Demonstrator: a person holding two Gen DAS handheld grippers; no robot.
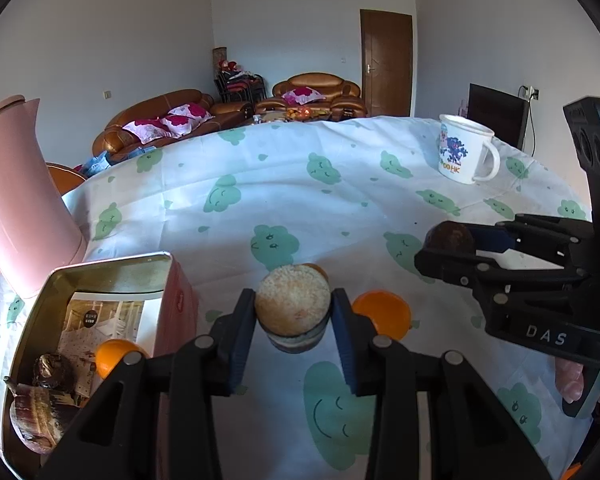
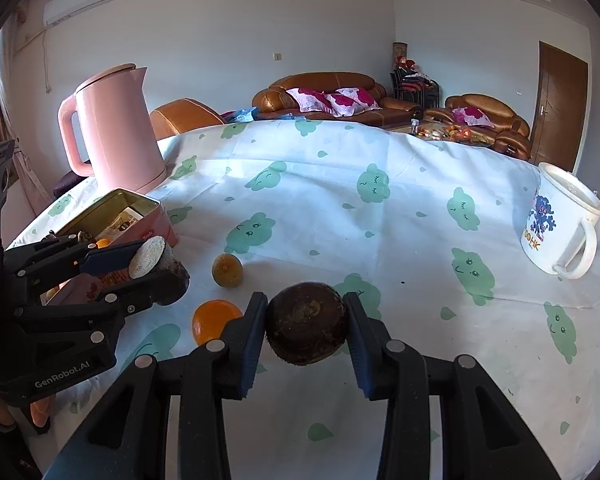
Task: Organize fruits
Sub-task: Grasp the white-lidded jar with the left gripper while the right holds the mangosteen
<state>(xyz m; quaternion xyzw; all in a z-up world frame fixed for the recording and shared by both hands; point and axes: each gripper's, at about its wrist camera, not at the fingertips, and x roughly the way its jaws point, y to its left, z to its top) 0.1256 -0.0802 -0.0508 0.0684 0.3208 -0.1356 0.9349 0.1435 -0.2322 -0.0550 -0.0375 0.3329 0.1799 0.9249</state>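
Two grippers each hold a piece of fruit above the tablecloth point(image 1: 284, 184). The left gripper point(image 1: 293, 320) has its blue pads pressed on the sides of a cut fruit point(image 1: 293, 305) with a pale, grainy, round cut face and a dark rind below; what kind of fruit it is cannot be told. The right gripper point(image 2: 306, 322) clamps a dark brown round fruit point(image 2: 307, 322) with a rough, dull skin and a lighter scar at its middle; its lower part hangs clear of the cloth.

Just beyond the left gripper's right finger lies a smooth orange point(image 1: 382, 312), partly hidden by that finger. A second, duller yellow-green citrus point(image 2: 227, 270) lies a little farther, almost wholly hidden behind the cut fruit in the left wrist view.

To the left stands an open pink tin box point(image 1: 168, 276) with a metal rim; inside lie a small orange point(image 1: 114, 356), brown lumpy pieces hard to name, and a printed leaflet. Much of its inside is cut off by the gripper body.

Farther left rises a matte pink kettle point(image 2: 114, 132), its handle outward. Far right stands a white mug point(image 2: 556, 224) with a blue cartoon print. The cloth is white, creased, with green cloud faces.
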